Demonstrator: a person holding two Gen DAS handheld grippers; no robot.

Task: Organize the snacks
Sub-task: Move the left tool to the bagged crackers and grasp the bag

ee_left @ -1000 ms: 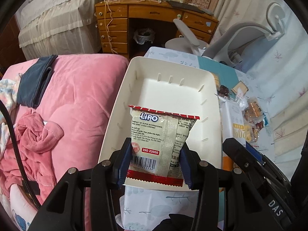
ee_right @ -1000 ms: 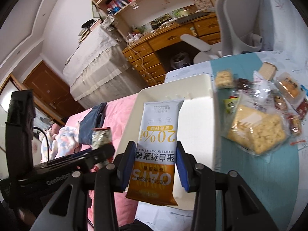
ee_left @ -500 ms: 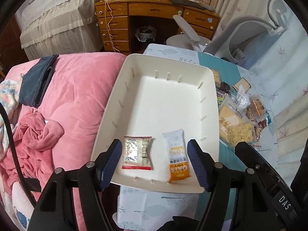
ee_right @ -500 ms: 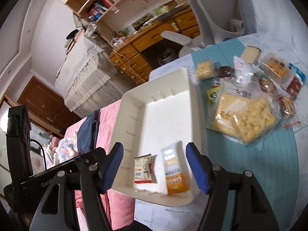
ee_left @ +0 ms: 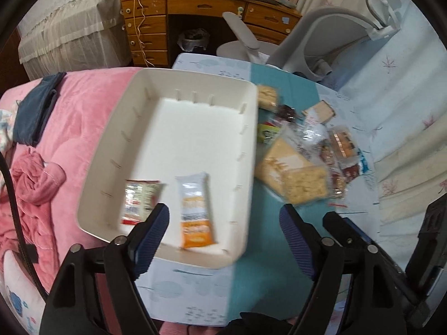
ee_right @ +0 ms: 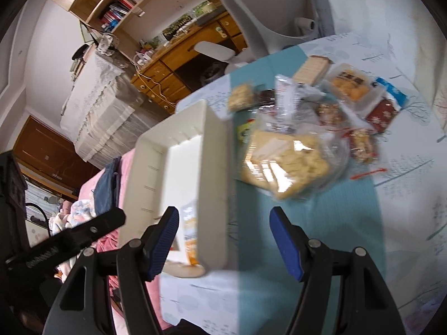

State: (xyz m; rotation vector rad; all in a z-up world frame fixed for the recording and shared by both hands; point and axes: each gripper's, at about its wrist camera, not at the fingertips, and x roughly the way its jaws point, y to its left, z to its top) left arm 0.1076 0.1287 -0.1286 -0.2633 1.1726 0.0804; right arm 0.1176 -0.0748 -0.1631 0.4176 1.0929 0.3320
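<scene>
Tablecloth (ee_left: 195,284) blurred; tray (ee_right: 215,167) wall hides oat bar (ee_left: 195,209); both jaws spread, empty.

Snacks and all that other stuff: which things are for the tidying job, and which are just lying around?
For the job:
white tray
oat bar
red-edged packet
snack pile

Just lying about:
pink blanket
blue cloth
wooden desk
grey chair

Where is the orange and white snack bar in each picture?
Left wrist view: the orange and white wrapped snack bar lies flat in the near end of the white plastic tray.
Right wrist view: the snack bar peeks out behind the tray's near wall.
Shared landmark: the clear bag of yellow crackers.
</scene>
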